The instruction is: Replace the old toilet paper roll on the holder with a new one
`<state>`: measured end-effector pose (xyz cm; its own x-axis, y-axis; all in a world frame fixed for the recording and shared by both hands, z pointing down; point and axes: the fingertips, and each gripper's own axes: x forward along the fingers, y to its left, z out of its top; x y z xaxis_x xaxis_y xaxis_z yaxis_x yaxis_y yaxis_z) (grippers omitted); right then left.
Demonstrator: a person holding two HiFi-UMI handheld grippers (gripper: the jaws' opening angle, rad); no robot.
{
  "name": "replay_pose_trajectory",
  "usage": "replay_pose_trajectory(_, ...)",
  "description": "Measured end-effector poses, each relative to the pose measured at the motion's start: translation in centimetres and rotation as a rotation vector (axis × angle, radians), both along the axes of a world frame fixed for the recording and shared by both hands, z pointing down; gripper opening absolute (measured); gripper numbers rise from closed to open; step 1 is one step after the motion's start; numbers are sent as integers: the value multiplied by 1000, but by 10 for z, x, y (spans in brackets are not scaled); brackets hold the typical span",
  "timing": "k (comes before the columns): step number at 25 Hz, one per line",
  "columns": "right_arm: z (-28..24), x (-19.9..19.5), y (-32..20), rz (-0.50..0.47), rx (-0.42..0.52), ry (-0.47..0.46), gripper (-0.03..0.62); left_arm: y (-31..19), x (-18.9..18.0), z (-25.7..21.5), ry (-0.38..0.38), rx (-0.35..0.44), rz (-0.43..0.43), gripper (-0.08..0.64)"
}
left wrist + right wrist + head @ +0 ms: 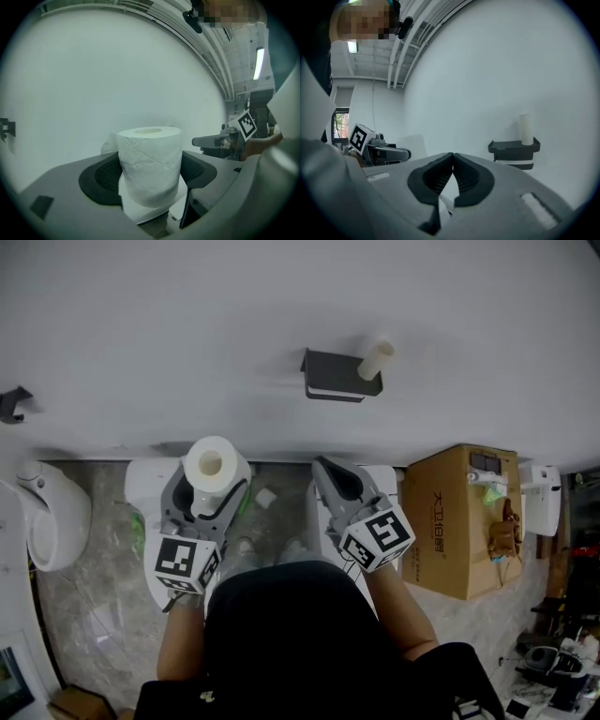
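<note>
By the look of it the swap is barely started. The old roll (377, 359), little more than a core, stands upright on the dark holder (330, 377) on the far wall. The new roll (212, 463) sits clamped in the left gripper (208, 495), nearer and to the left. The right gripper (330, 472) is clenched on nothing. Bare wall surrounds the holder, and a cardboard box (459, 521) sits low to the right.
</note>
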<state>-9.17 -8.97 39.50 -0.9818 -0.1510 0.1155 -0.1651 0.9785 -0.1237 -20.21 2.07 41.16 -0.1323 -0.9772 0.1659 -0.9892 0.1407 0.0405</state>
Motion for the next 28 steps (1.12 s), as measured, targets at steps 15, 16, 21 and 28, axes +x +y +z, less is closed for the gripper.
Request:
replay_pose_trajectory(15, 3, 9, -57, 220, 5, -28, -2, -66, 14, 3, -6, -16, 218, 376)
replay_pose_trajectory(16, 2, 11, -63, 234, 11, -27, -2, -68, 13, 2, -12, -17, 221, 376)
replay_pose_trajectory(21, -13, 16, -112, 312, 75, -28, -2, -74, 1, 5, -23, -36, 189, 376)
replay_pose_trajectory(28, -33, 11, -190, 414, 186, -7, 43, -70, -15, 9, -35, -59, 102, 376)
